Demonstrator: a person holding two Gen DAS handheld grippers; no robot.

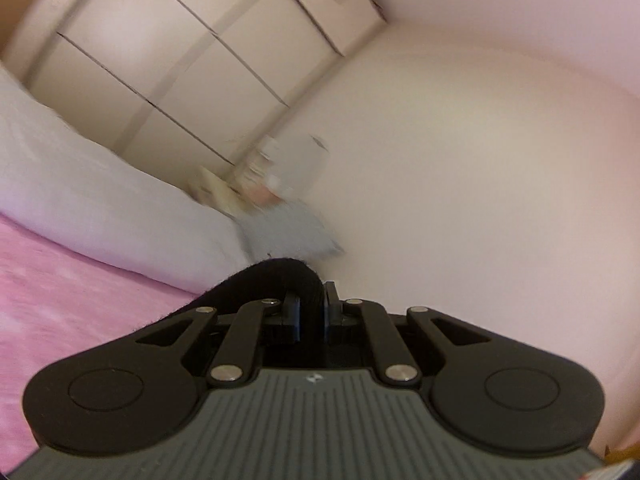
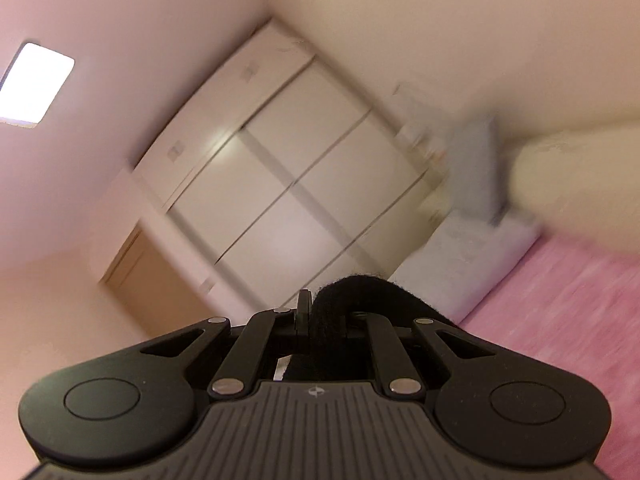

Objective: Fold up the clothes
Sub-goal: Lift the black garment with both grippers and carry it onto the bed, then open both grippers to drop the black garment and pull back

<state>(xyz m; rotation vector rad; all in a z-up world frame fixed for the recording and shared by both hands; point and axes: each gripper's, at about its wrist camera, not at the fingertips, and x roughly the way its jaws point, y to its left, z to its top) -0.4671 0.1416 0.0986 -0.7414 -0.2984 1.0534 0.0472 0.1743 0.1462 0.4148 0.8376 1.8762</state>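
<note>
My left gripper (image 1: 312,300) is shut on a fold of black cloth (image 1: 264,276), which loops over the left finger and hangs down to the left. My right gripper (image 2: 320,316) is shut on the black cloth (image 2: 368,292), which bulges over the right finger and drops away to the right. Both grippers are raised and tilted up toward the wall and wardrobe, above the pink bed sheet (image 1: 60,300). The rest of the garment is hidden below the grippers. Both views are blurred by motion.
A white pillow (image 1: 100,200) lies along the head of the bed, with a grey cushion (image 1: 288,232) beside it. A white wardrobe (image 2: 288,184) stands behind. The pink sheet also shows in the right wrist view (image 2: 568,312). A ceiling light (image 2: 36,84) is at upper left.
</note>
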